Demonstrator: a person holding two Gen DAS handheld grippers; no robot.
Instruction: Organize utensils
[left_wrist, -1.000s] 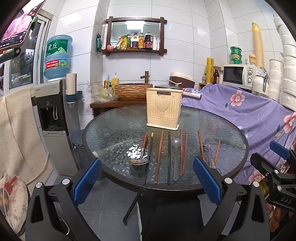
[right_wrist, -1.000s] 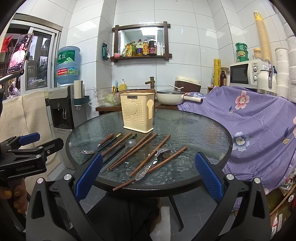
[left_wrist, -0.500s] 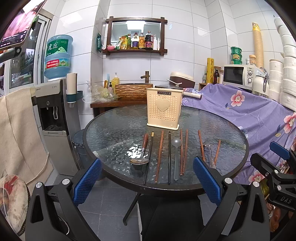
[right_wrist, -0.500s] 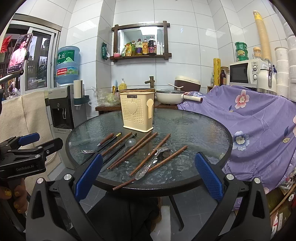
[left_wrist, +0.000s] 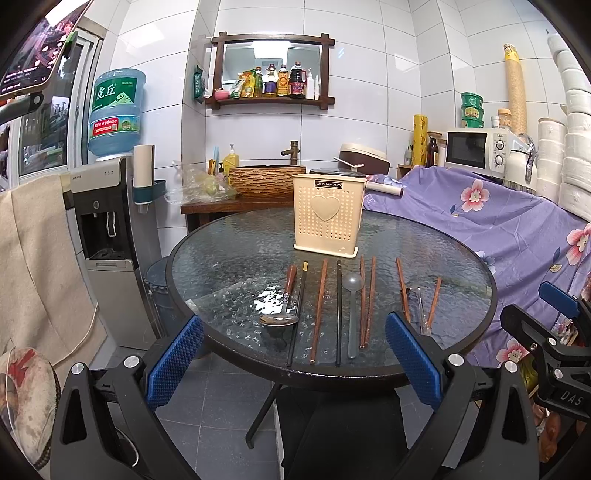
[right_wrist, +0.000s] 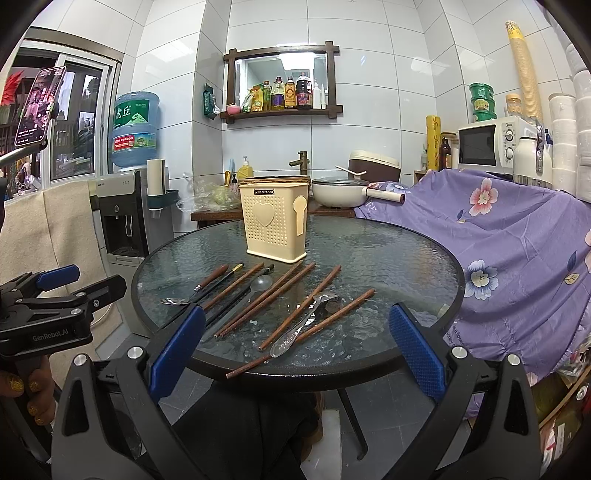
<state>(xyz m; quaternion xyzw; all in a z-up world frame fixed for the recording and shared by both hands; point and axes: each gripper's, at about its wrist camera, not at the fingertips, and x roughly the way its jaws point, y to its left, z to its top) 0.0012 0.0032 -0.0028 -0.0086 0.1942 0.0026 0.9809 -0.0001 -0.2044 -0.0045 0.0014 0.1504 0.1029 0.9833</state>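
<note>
**Utensil sorting: nothing stowed, all items on the table**

The left gripper (left_wrist: 293, 360) stands wide apart and holds nothing, poised off the near edge of the glass table (left_wrist: 229, 258). The right gripper (right_wrist: 295, 349) is likewise spread wide and empty, off the same near edge, further to the right.

Every utensil seen lies flat on the near half of the table, in a rough row running from the near edge toward the centre. From the left: a wooden-handled metal spoon (left_wrist: 282, 312), a black chopstick (left_wrist: 298, 314), a brown chopstick (left_wrist: 319, 308), a second black chopstick (left_wrist: 338, 310), a grey plastic spoon (left_wrist: 352, 314), a pair of brown chopsticks (left_wrist: 367, 299), and near the right edge two more brown chopsticks with a clear spoon (right_wrist: 304, 325) between them.

The cream utensil holder (left_wrist: 327, 218) stands upright about the table's centre, just beyond the row. Its inside is not visible; nothing shows above its rim.

Judgement: the task appears to be at its start. All listed items remain to be lifted and placed in the holder.
</note>
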